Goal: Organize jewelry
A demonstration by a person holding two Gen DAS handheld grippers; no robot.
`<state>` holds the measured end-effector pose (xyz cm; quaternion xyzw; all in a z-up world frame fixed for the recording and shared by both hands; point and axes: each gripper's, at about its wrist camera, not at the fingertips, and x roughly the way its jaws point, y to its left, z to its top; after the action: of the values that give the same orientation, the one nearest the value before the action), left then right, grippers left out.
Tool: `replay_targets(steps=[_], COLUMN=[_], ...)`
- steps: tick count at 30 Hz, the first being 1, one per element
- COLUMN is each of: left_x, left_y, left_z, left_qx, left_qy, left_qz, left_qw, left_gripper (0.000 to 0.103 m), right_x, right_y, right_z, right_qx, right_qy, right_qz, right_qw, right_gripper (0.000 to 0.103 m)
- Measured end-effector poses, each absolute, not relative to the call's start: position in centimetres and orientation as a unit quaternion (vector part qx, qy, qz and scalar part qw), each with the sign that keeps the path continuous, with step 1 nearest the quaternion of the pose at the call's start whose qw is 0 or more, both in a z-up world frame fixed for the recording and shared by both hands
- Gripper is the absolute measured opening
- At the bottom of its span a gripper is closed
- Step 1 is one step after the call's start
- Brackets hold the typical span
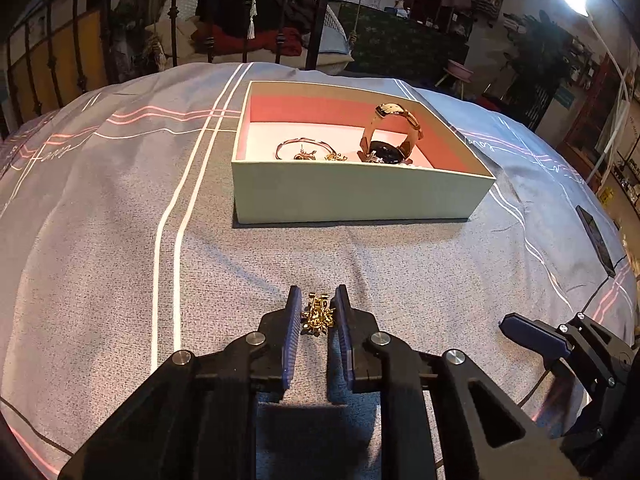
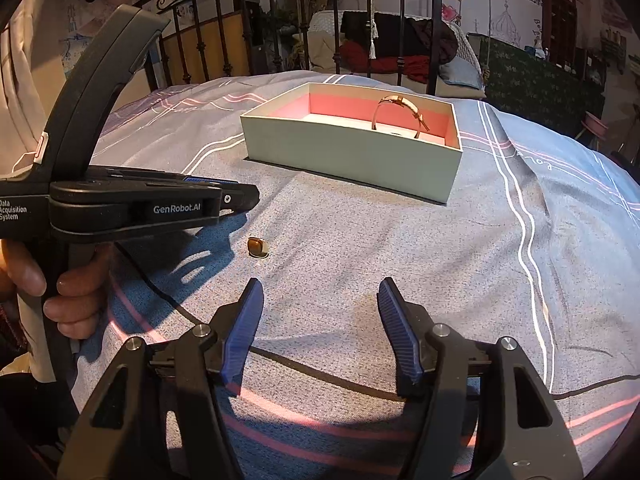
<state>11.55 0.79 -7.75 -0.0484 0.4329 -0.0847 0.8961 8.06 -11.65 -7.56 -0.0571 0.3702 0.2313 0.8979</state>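
Note:
A pale green box (image 1: 352, 196) with a pink inside lies on the bed. It holds a watch (image 1: 394, 136), a bangle (image 1: 304, 146) and small gold pieces. My left gripper (image 1: 318, 312) is shut on a gold jewelry piece (image 1: 318, 314), close above the bedspread in front of the box. In the right wrist view the box (image 2: 348, 152) is ahead, with the watch strap (image 2: 400, 110) showing above its wall. A brown-stone ring (image 2: 258, 247) lies on the bedspread left of my open, empty right gripper (image 2: 320, 304). The left gripper body (image 2: 136, 204) is at the left, above the ring.
The grey-blue bedspread (image 1: 120, 220) has white and pink stripes. A black metal bed frame (image 1: 316, 12) stands behind the box. A dark flat phone-like object (image 1: 596, 236) lies at the bed's right edge. A black cable (image 2: 320, 376) runs across the bedspread near my right gripper.

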Motion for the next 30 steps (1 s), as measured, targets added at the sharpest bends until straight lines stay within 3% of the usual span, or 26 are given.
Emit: replay_targets(steps=[19, 20, 21, 22, 23, 30], left_x=[10.7, 10.7, 10.7, 10.7, 10.6, 11.4], left_y=[1.4, 1.3, 1.2, 1.1, 0.9, 0.3], left_z=[-7.4, -7.3, -7.3, -7.1, -7.0, -5.2], left_qx=[-0.088, -0.085, -0.082, -0.080, -0.077, -0.066], left_qy=[0.424, 0.424, 0.423, 0.422, 0.421, 0.403], left_qz=[-0.096, -0.097, -0.098, -0.101, -0.102, -0.110], left_qw=[0.896, 0.897, 0.897, 0.897, 0.898, 0.906], left_gripper=[0.017, 0.017, 0.017, 0.017, 0.017, 0.017], right_x=[11.3, 11.8, 12.2, 12.5, 12.8, 13.8], right_y=[-11.0, -10.9, -10.8, -10.7, -10.6, -10.4], right_z=[-7.3, -7.3, -7.3, -7.3, -7.2, -4.8], right_qx=[-0.061, -0.063, -0.064, -0.064, -0.063, -0.058], right_qy=[0.400, 0.405, 0.408, 0.409, 0.410, 0.360], right_qz=[0.211, 0.210, 0.212, 0.218, 0.225, 0.232], right_qw=[0.890, 0.888, 0.886, 0.884, 0.882, 0.902], right_gripper=[0.061, 0.055, 0.025, 0.009, 0.002, 0.001])
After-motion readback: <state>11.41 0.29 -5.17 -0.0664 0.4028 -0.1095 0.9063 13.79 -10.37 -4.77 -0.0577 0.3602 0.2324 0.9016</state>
